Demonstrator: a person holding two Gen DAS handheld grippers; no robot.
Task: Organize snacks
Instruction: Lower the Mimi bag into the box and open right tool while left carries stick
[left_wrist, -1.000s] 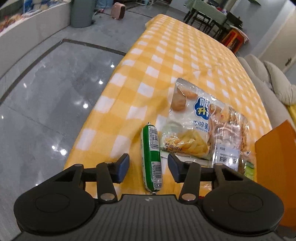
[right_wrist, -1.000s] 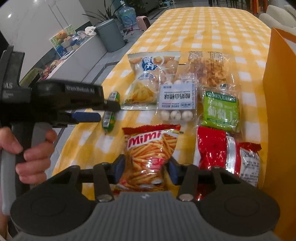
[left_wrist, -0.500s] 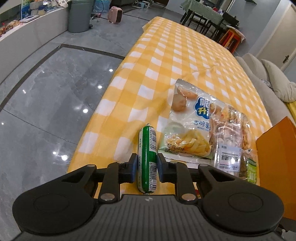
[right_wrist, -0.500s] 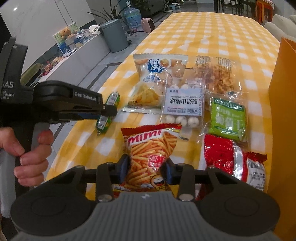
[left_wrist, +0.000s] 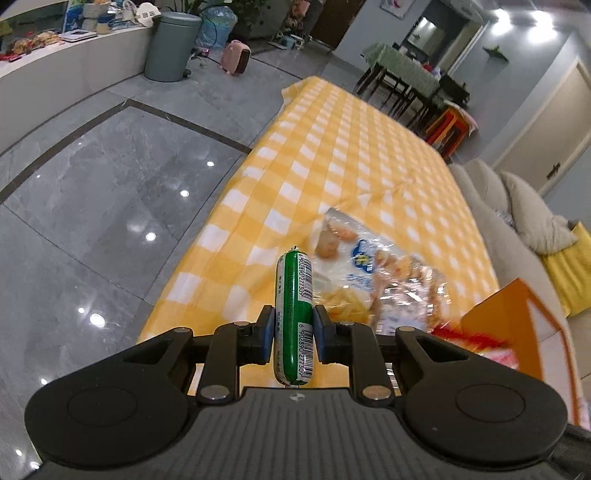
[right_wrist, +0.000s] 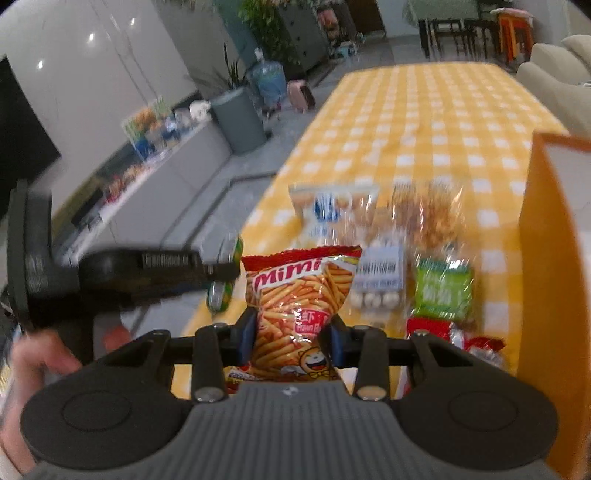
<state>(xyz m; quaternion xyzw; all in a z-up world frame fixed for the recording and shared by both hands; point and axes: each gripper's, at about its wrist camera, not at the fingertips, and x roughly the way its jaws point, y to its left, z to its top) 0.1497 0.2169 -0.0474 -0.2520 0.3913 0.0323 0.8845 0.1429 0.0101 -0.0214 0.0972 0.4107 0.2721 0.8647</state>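
Observation:
My left gripper (left_wrist: 294, 332) is shut on a green sausage stick (left_wrist: 294, 314), held lengthwise between the pads and lifted off the yellow checked tablecloth (left_wrist: 351, 158). In the right wrist view the same left gripper (right_wrist: 225, 273) shows at the left with the green sausage stick (right_wrist: 221, 295) in it. My right gripper (right_wrist: 291, 334) is shut on the red Mimi snack bag (right_wrist: 297, 295), which hangs above the cloth. Behind lie a blue-and-white chip bag (right_wrist: 325, 210), a clear bag of white balls (right_wrist: 376, 280), a green packet (right_wrist: 443, 293) and a red packet (right_wrist: 428, 328).
An orange box (right_wrist: 550, 277) stands at the right of the snacks, also seen as an orange box (left_wrist: 517, 314) in the left wrist view. The table's left edge drops to grey tile floor (left_wrist: 92, 192). A person's hand (right_wrist: 33, 365) holds the left gripper's handle.
The left jaws shut on the sausage stick and lifted it off the cloth. The right jaws shut on the Mimi bag and raised it. Both views are higher now.

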